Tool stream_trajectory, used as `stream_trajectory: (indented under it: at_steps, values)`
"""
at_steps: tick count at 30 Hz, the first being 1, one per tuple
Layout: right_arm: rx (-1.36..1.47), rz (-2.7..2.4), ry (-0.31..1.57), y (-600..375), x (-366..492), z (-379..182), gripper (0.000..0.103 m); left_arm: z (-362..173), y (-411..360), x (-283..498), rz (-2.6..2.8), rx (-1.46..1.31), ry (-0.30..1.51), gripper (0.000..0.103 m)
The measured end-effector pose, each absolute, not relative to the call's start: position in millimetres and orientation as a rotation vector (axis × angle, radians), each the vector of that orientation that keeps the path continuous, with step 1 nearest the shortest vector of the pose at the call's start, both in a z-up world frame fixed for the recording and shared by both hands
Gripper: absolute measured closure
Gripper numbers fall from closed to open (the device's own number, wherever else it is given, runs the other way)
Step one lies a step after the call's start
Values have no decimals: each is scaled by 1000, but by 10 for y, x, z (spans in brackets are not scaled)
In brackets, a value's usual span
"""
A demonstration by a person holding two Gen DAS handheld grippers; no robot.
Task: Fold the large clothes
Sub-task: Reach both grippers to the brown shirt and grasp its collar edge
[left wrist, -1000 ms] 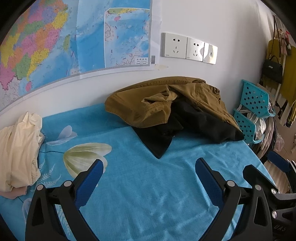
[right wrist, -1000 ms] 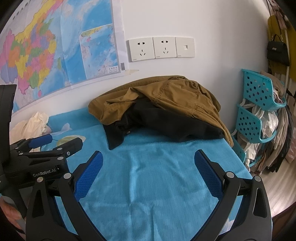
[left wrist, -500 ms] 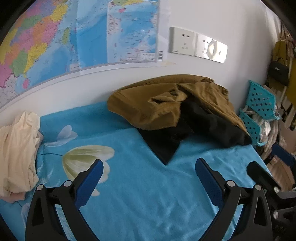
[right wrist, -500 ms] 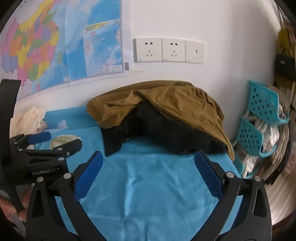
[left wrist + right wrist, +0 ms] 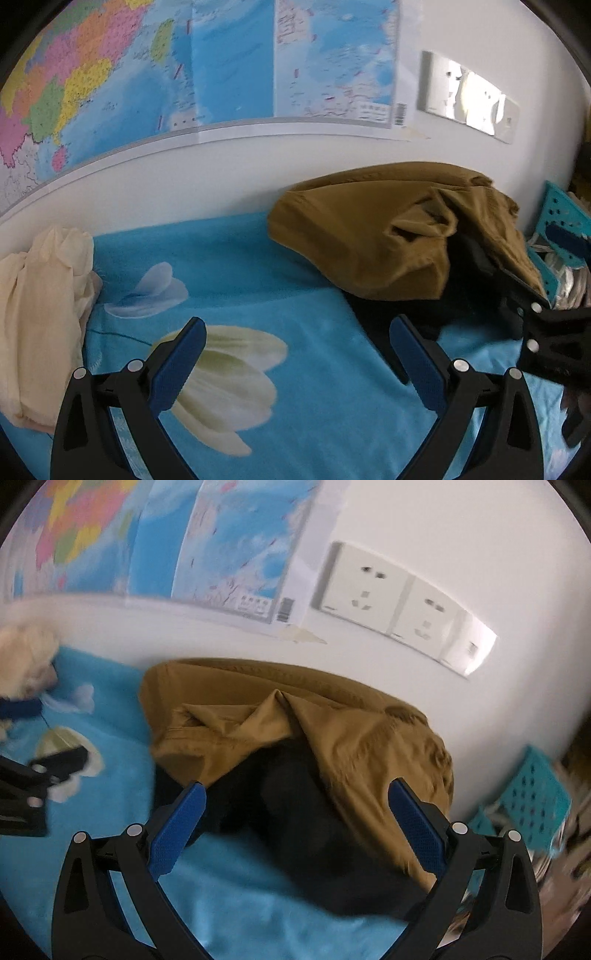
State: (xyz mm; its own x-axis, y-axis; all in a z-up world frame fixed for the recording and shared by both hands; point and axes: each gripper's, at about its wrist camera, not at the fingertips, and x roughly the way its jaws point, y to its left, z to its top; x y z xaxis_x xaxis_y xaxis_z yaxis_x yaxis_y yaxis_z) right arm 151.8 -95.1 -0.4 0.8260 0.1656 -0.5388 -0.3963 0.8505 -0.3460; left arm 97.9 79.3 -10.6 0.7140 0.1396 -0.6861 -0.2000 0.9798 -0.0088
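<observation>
A brown jacket with a black lining point(image 5: 373, 236) point(image 5: 332, 723) lies crumpled against the wall on the blue flowered blanket point(image 5: 258, 288) point(image 5: 110, 716). My left gripper point(image 5: 295, 354) is open above the blanket, to the left of the jacket. My right gripper point(image 5: 293, 819) is open close over the black lining point(image 5: 295, 812), nothing between its fingers. The right gripper's body point(image 5: 546, 332) shows at the right edge of the left wrist view, and the left gripper's body point(image 5: 33, 786) at the left edge of the right wrist view.
A cream garment point(image 5: 37, 314) is heaped at the blanket's left end. A wall map point(image 5: 184, 74) and a row of sockets point(image 5: 399, 605) hang above. Teal plastic baskets point(image 5: 532, 794) with clothes stand beyond the bed's right end.
Both grippers moved forward toward the wall. The right one closed in on the jacket, which now fills its view. The left one turned left, bringing the cream garment nearer.
</observation>
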Motion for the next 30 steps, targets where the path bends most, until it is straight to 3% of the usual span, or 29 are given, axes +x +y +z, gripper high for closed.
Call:
stream_trajectory:
  at_steps: [11, 12, 13, 14, 15, 17, 20, 23, 24, 26, 28, 30]
  values:
    - [-833, 378, 449, -234, 2032, -316, 6, -281, 1147, 1184, 255, -96, 793, 6]
    - [-836, 415, 462, -204, 2061, -318, 9, -294, 1154, 1204, 257, -97, 799, 6]
    - [-837, 459, 492, -181, 2100, -319, 14, -303, 1174, 1211, 262, -97, 801, 6]
    - [-825, 510, 529, -177, 2128, -309, 30, -312, 1198, 1222, 269, -97, 802, 6]
    - [-808, 561, 569, -173, 2143, -296, 63, -322, 1210, 1236, 271, -97, 803, 6]
    - [-819, 554, 552, -194, 2074, -235, 84, -337, 1247, 1250, 279, -96, 805, 6]
    - [-671, 580, 524, -472, 1948, 70, 88, -371, 1281, 1268, 282, -93, 803, 6]
    - [-495, 657, 553, -893, 1879, 345, 87, -409, 1324, 1297, 288, -81, 808, 6]
    - [-496, 682, 577, -979, 1851, 351, 83, -429, 1337, 1312, 288, -79, 809, 6]
    - [-593, 661, 574, -1047, 1769, 293, 66, -463, 1371, 1337, 293, -74, 810, 6]
    - [-715, 632, 542, -1007, 1664, 160, 15, -508, 1395, 1383, 296, -70, 815, 6]
    - [-847, 631, 504, -932, 1520, 13, 10, -547, 1433, 1405, 301, -73, 821, 6]
